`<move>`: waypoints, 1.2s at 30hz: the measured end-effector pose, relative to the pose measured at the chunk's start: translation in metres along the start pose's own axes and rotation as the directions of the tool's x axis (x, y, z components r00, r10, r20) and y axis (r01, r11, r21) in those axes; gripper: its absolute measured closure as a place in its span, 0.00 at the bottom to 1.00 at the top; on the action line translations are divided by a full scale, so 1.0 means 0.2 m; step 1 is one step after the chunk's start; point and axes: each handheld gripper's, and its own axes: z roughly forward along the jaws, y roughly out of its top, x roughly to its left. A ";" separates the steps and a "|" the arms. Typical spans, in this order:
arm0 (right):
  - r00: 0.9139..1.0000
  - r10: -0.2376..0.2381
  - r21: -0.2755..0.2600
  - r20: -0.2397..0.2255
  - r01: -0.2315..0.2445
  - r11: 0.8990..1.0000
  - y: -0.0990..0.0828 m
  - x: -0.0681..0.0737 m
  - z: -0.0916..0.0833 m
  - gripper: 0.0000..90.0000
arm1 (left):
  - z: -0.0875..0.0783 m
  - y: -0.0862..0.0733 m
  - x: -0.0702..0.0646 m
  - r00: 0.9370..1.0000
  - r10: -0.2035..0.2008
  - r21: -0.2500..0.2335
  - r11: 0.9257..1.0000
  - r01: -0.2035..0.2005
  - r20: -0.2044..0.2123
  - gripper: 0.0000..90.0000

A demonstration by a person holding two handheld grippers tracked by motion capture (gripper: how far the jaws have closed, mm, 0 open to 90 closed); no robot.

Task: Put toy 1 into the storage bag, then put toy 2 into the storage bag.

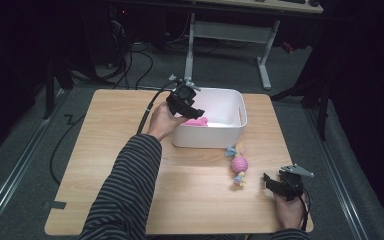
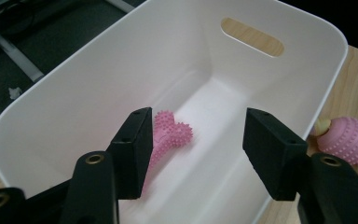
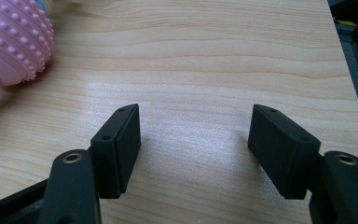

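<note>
Pink toys going into the white bin (image 1: 240, 117)

Nearest, the right gripper (image 1: 274, 184) rests open and empty beside the ball toy (image 1: 239, 165), in front of the bin. The left gripper (image 2: 193, 140) hangs open above the bone (image 2: 170, 137) inside; a hasty approach could roll the ball off.

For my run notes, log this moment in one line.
left gripper: open above bin | pink bone: in bin | right gripper: open, empty

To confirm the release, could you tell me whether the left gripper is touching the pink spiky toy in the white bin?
Apart. In the left gripper view the left gripper is open, and the pink spiky toy lies on the white bin's floor beyond the pads.
</note>
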 end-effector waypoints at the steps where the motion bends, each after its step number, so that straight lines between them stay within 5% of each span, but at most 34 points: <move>1: 1.000 0.000 0.000 0.000 0.000 1.000 0.00 0.00 0.00 0.39 | -0.02 -0.01 0.00 1.000 -0.003 -0.006 1.000 0.003 -0.005 0.47; 21: 1.000 -0.003 0.000 -0.001 0.003 1.000 0.00 0.00 0.00 0.38 | -0.34 -0.23 0.08 0.994 -0.084 -0.129 0.989 0.074 -0.074 0.45; 36: 1.000 -0.001 0.002 0.001 0.001 1.000 0.00 0.00 0.00 0.38 | -0.45 -0.36 0.06 0.991 -0.096 -0.156 0.984 0.081 -0.092 0.43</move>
